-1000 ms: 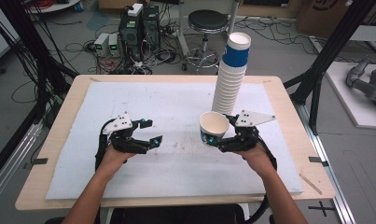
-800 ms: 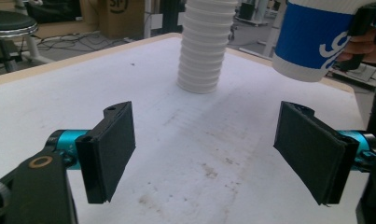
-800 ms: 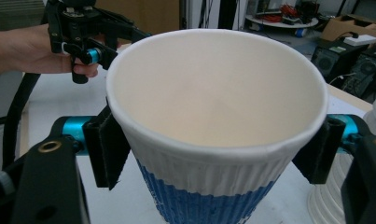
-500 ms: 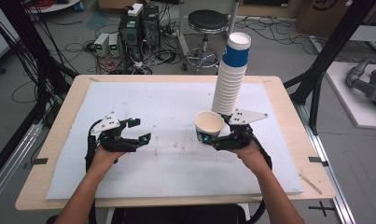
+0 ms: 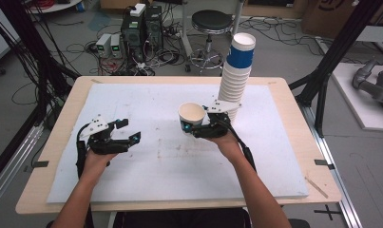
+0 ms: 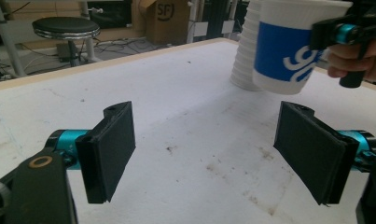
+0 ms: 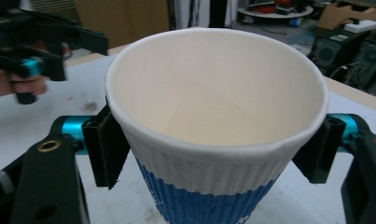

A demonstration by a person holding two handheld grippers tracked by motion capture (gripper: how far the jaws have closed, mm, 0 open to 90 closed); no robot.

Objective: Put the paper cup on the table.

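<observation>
Right gripper [image 5: 188, 126] pinching a paper cup [image 5: 191, 115] on both sides, mouth up, held above the white mat [image 5: 146, 156]. Left gripper [image 5: 130, 131] spread wide and empty, off to the cup's left, well apart. Tall cup stack [image 5: 234, 76] standing just behind the right hand, much nearer to it.

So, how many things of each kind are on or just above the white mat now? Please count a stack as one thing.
Single paper cup, held in the right gripper: 1
Stack of paper cups, standing on the mat: 1
Grippers, right and left gripper: 2
Total: 4
</observation>
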